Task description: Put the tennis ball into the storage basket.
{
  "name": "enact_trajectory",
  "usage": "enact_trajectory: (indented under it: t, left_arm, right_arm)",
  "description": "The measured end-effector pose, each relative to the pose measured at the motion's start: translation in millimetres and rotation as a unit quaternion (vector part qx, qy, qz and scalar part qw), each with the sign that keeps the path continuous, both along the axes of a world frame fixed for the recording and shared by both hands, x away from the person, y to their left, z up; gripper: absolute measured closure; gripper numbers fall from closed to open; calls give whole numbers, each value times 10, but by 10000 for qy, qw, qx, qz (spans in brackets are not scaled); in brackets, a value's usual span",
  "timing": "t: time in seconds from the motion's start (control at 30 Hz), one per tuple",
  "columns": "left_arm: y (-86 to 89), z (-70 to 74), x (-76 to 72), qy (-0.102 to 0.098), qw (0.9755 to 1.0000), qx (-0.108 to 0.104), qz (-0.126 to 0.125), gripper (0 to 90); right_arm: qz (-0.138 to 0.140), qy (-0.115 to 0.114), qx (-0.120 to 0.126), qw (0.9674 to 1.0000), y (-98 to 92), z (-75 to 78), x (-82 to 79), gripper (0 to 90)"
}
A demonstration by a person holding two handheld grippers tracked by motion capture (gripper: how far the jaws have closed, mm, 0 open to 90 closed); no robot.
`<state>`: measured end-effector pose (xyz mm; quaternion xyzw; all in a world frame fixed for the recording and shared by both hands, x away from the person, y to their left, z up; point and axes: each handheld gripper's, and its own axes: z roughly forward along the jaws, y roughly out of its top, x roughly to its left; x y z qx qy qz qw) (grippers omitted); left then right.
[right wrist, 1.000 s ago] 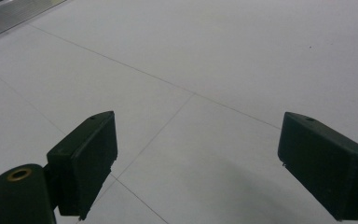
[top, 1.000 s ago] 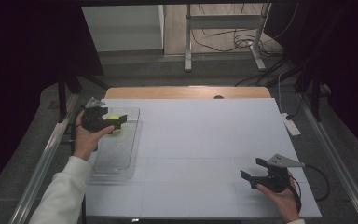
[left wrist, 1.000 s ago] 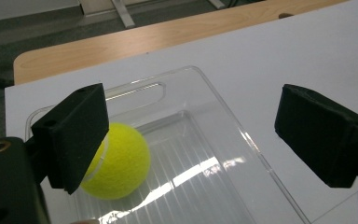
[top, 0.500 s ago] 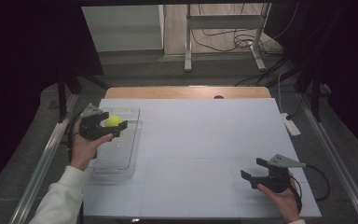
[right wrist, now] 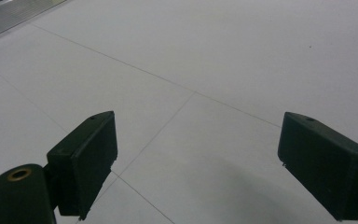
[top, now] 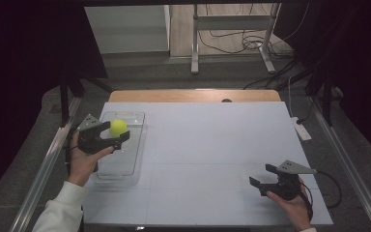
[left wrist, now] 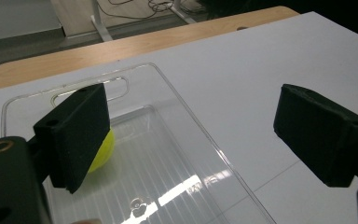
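Since a second ago: left gripper (top: pixel 118 139) drawn back from tray (top: pixel 134 159), released, jaws apart; ball (top: pixel 118 127) lying free inside the tray's far end. Right gripper (top: pixel 263 178) unmoved on worktop (top: pixel 212 145), released.

Both grippers are black, each with two blocky, foam-like pads. The left gripper (top: pixel 118 137) and the right gripper (top: pixel 262 176) each carry a grey three-cornered plate on top. A black cable trails from the right one. The person wears white sleeves.
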<state>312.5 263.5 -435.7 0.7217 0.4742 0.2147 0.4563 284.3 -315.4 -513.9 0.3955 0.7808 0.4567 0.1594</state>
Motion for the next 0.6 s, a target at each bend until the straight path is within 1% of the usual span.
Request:
enact_trajectory:
  t: [0.03, 0.13, 0.2, 0.3, 0.43, 0.47, 0.5, 0.53, 0.6]
  left_arm:
    - [4, -7, -22, 5, 10000, -35, 4, 114]
    - [4, -21, -71, -20, 10000, 17, 20, 115]
    - [9, -44, -125, -31, 10000, -38, -14, 114]
    - [12, -80, -190, -20, 10000, -67, -49, 114]
    - [12, -130, -268, 1, 9998, -111, -173, 115]
    - [12, -130, -268, 1, 9998, -111, -173, 115]
    - [10, -149, -293, -7, 9997, -104, -207, 115]
    - [0, -167, -312, -17, 9998, -48, -215, 117]
    - [-11, -191, -340, -5, 9996, -65, -271, 117]
  right_arm:
    - [-1, -4, 5, 10000, -2, 0, 2, 121]
    - [-4, -4, 1, 10000, -1, 2, 4, 121]
    - [8, -3, -3, 10000, 6, 3, 1, 121]
    - [11, -9, -15, 10000, 10, 5, -2, 121]
    - [4, -3, -12, 10000, 7, 4, -3, 121]
    - [4, -3, -12, 10000, 7, 4, -3, 121]
    - [0, -4, -18, 10000, 8, 3, -3, 121]
    - [8, 5, -16, 10000, 11, 1, -4, 122]
    - [11, 7, -12, 10000, 15, 1, -4, 121]
